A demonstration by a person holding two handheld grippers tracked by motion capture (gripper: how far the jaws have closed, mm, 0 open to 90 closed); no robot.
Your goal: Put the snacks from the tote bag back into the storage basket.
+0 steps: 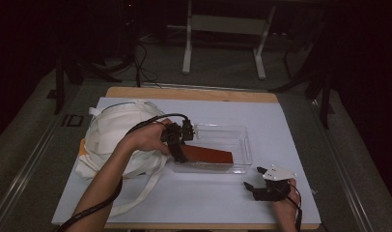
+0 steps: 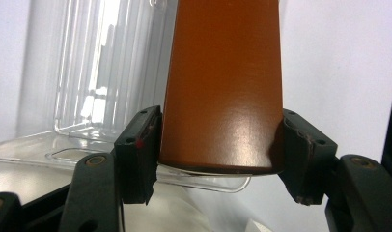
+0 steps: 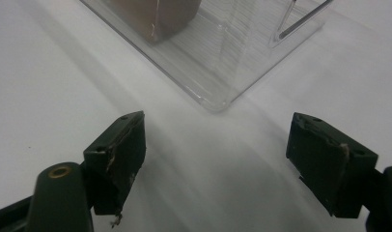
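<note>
Item: brown flat case (image 2: 223,92), clamped at its near end between the pads of the left gripper (image 1: 177,140), its long axis laid slantwise into the clear tray (image 1: 242,145); right gripper (image 1: 266,186) is held open, empty, well apart on the table (image 1: 194,198).
</note>
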